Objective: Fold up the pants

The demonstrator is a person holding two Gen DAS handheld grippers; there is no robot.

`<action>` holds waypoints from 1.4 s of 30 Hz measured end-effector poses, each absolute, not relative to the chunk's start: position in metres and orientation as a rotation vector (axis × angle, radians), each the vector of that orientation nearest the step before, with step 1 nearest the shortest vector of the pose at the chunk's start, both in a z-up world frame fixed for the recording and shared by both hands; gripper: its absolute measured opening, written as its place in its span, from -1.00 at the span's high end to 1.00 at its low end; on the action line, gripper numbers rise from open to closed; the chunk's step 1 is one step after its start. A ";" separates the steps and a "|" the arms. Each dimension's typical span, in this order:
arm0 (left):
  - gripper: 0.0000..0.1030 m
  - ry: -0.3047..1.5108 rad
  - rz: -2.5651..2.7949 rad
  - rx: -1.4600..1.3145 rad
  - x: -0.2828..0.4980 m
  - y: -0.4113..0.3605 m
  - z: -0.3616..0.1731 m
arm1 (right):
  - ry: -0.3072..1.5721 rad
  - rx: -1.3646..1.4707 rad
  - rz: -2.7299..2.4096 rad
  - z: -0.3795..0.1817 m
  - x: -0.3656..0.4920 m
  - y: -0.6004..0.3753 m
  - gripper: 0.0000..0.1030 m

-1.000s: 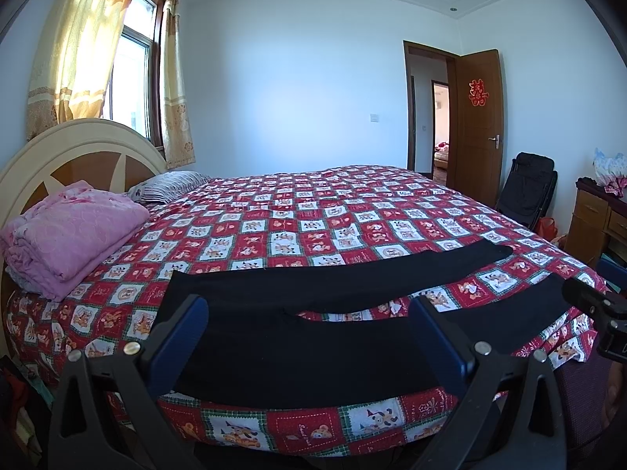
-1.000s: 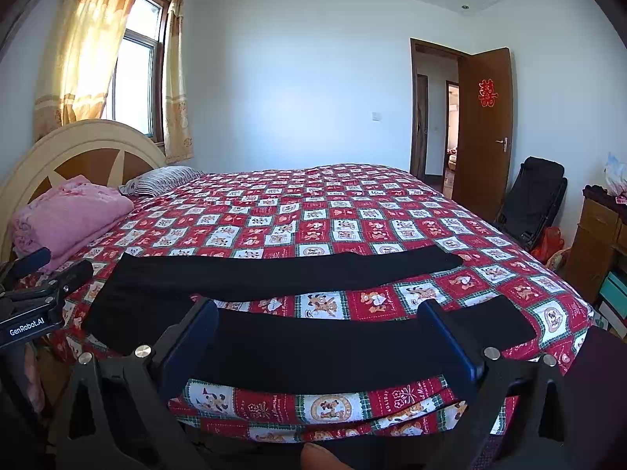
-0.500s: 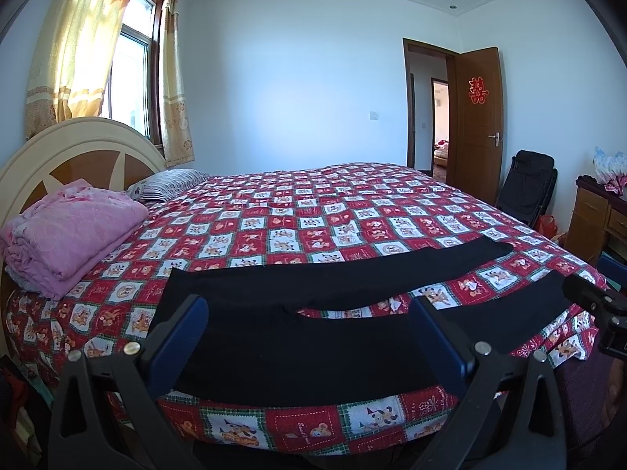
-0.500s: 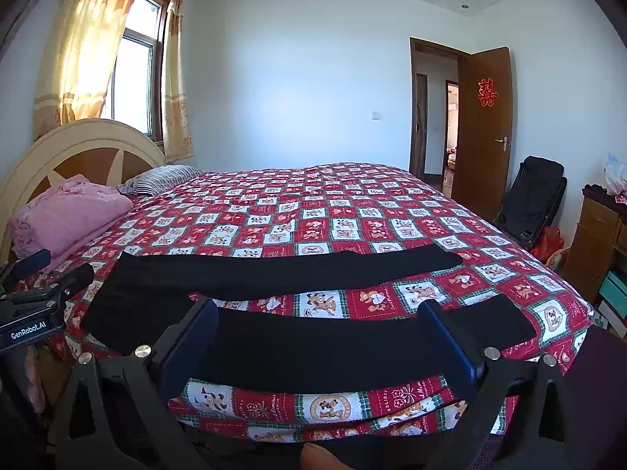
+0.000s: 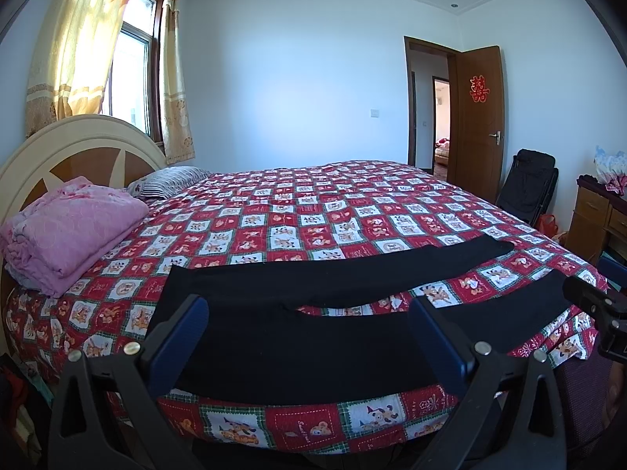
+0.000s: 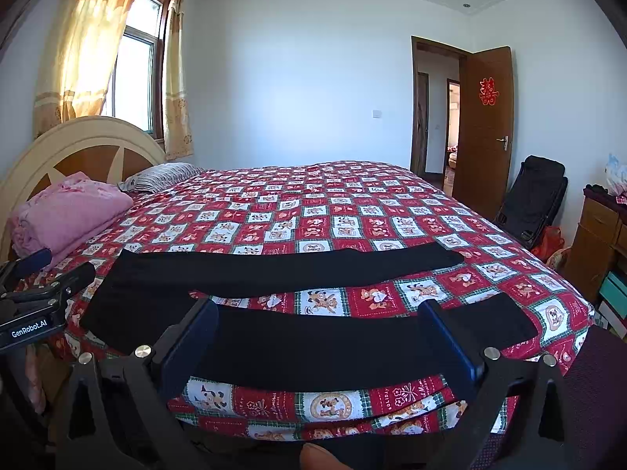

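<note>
At the far left of the left wrist view a folded pink blanket (image 5: 74,231) sits against the cream headboard (image 5: 58,145), with a striped pillow (image 5: 168,182) just beyond it, and none of that bears on the job. Moving right, the black pants (image 5: 298,337) lie spread flat across the near edge of the checked red bedspread (image 5: 313,211), waist toward the left of the frame, the two legs running rightward and parted by a strip of quilt; the near leg reaches almost to the right side of the picture. The left gripper (image 5: 309,337) hangs low in the frame in front of the waist and near leg, its blue fingers (image 5: 180,340) wide apart and holding nothing. In the right wrist view the right gripper (image 6: 317,337) is likewise spread wide and empty, poised before the near leg of the pants (image 6: 313,348) toward the cuff end, short of the cloth as far as I can judge. At the far right stand the open brown door (image 6: 486,125), a dark folding chair (image 6: 533,199) and a wooden cabinet (image 6: 595,243). To my eye no fold has begun — this is the approach. The next move, I'd say, calls for both grippers to drop onto the near leg, pinch its edge at waist and cuff, and carry it over the far leg so the two lie stacked — lifting evenly, or the thin cloth will sag and bunch between the two grips.
</note>
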State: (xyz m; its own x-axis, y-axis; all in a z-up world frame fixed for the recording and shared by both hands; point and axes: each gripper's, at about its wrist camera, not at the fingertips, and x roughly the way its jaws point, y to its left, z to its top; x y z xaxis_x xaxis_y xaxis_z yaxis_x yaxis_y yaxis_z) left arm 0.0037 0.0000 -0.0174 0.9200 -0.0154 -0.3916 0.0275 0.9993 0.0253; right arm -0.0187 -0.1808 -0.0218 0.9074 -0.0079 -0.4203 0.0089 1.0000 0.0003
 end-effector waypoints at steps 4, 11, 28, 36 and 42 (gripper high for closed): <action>-1.00 0.403 -0.023 0.030 0.004 0.000 -0.017 | 0.434 0.004 -0.008 -0.022 -0.018 -0.181 -0.98; -1.00 0.405 -0.023 0.030 0.005 0.000 -0.016 | 0.442 0.000 -0.010 -0.027 -0.016 -0.180 -0.98; -1.00 0.434 -0.023 0.033 0.006 -0.002 -0.025 | 0.462 -0.010 -0.013 -0.033 -0.012 -0.179 -0.98; -1.00 0.467 -0.036 0.029 0.017 0.000 -0.030 | 0.488 -0.022 -0.009 -0.042 -0.004 -0.177 -0.98; -1.00 0.537 -0.005 -0.015 0.063 0.039 -0.055 | 0.553 -0.014 0.043 -0.069 0.018 -0.183 -0.98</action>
State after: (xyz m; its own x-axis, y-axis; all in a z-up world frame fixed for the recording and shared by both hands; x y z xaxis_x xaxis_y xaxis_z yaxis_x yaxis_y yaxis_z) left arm 0.0634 0.0394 -0.0552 0.8593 -0.0086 -0.5113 0.0006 0.9999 -0.0158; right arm 0.0183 -0.1830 -0.0688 0.8502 0.0371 -0.5252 -0.0448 0.9990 -0.0019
